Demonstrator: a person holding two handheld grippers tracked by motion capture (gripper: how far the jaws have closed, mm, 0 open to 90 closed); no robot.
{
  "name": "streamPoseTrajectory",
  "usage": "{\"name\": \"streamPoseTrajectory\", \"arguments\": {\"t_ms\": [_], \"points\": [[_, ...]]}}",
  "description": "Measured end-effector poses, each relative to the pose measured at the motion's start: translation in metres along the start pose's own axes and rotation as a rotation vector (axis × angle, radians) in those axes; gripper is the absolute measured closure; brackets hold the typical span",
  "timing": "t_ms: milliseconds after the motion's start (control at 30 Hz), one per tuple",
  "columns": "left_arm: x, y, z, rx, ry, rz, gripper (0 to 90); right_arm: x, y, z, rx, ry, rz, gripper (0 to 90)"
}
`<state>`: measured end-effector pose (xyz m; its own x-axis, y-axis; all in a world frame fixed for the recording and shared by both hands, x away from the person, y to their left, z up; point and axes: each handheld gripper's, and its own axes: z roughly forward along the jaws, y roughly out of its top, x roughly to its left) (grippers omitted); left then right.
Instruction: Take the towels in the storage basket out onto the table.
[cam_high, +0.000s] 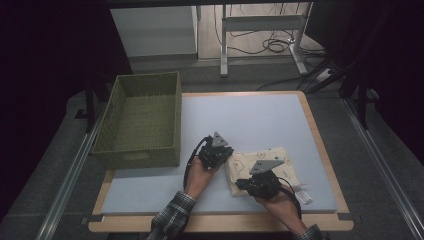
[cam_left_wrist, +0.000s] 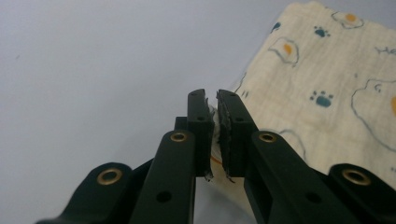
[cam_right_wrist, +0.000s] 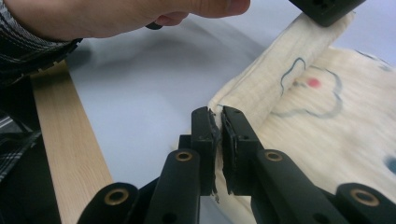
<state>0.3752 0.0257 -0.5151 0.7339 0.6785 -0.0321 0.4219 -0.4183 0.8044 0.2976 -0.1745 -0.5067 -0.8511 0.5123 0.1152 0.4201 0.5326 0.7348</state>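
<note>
A folded cream cloth (cam_high: 277, 160) printed with eggs and paw marks lies at the near right of the grey-blue mat (cam_high: 250, 115). My left gripper (cam_high: 227, 156) is shut on the cloth's far left corner, and a thin edge of fabric (cam_left_wrist: 327, 70) sits pinched between its jaws (cam_left_wrist: 211, 100). My right gripper (cam_high: 239, 185) is shut on the near left corner; in the right gripper view (cam_right_wrist: 215, 116) the cloth (cam_right_wrist: 317, 126) rises as a lifted fold toward the other gripper (cam_right_wrist: 327, 9) at the top right.
A woven green basket (cam_high: 142, 155) stands empty at the mat's left side. A wooden board (cam_high: 320, 145) frames the mat. A white tag (cam_high: 302, 195) sticks out from the cloth's near right corner. Table legs and cables lie on the floor beyond.
</note>
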Motion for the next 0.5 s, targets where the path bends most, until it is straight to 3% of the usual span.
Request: {"name": "streamPoseTrajectory", "arguments": {"t_ms": [333, 500], "points": [[-0.022, 0.029, 0.032, -0.009, -0.067, 0.081, 84.5, -0.017, -0.023, -0.031, -0.021, -0.07, 0.046, 83.7], [-0.031, 0.043, 0.047, -0.02, -0.1, 0.087, 84.4, -0.028, -0.034, -0.049, -0.035, -0.11, 0.074, 83.7]]}}
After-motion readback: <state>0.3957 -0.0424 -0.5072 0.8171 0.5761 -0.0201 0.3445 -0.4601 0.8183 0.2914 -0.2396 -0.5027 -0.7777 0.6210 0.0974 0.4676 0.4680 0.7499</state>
